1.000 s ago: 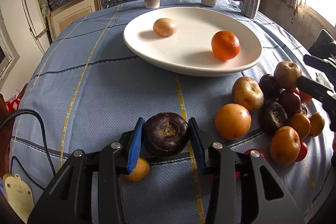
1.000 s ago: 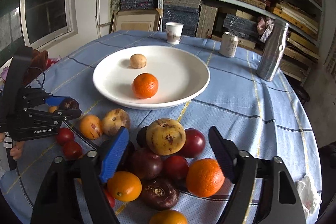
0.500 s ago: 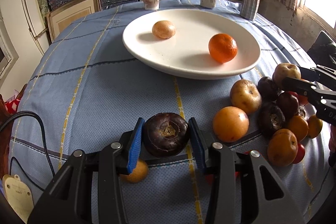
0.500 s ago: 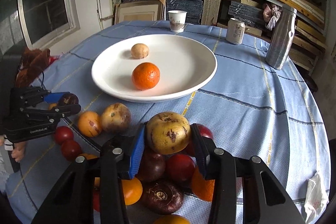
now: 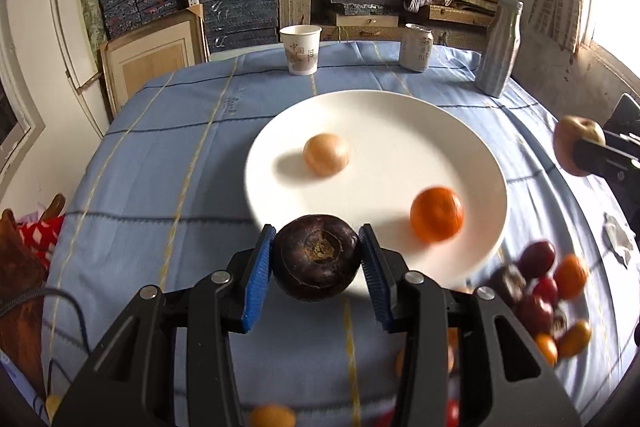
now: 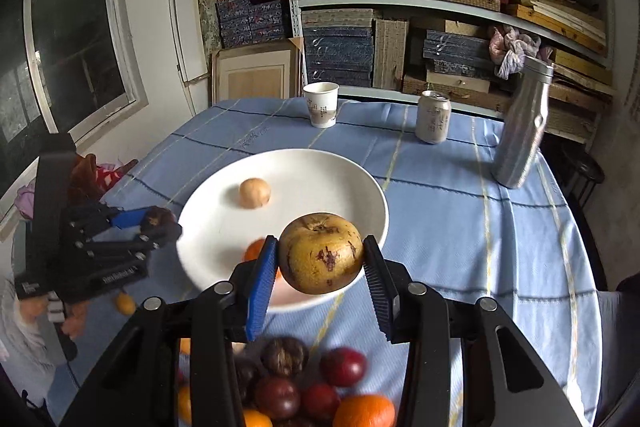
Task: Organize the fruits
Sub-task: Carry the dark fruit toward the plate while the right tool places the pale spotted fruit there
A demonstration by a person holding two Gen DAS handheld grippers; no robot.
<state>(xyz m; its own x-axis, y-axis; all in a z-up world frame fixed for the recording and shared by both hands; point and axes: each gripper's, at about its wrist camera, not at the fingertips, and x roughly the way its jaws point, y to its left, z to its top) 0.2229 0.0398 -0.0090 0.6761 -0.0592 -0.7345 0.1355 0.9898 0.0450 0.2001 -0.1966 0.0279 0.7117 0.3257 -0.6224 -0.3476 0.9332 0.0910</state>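
Left gripper [image 5: 316, 267]: clamped on a dark purple-brown round fruit [image 5: 315, 261], blue pads pressed to both its sides; jaws only a little way apart, filled by the fruit.
Dark fruit's place: between the left fingers, off the cloth, its dimpled end towards the camera, in front of the near rim of the white plate [image 5: 472, 163].
Right gripper [image 6: 320, 259]: closed on a yellow-brown blotched fruit [image 6: 321, 253], pads against both flanks.
Blotched fruit's place: between the right fingers, stem dimple up, lifted clear of the fruit pile [image 6: 312, 387] that lies below and just behind the fingertips.
Ahead of both tools: the plate, holding a pale tan round fruit [image 5: 326, 154] on its far side and an orange [image 5: 437, 214] nearer.
Right of the left gripper: more loose fruit, red, dark and orange, blurred, on the blue cloth [image 5: 160, 163].
Beyond the plate: paper cup [image 6: 321, 104], drinks can [image 6: 433, 117], silver bottle [image 6: 522, 131], all upright.
Each tool in the other's view: the left one shows at the left edge of the right camera, dark fruit in its tip; the right one at the right edge of the left camera.
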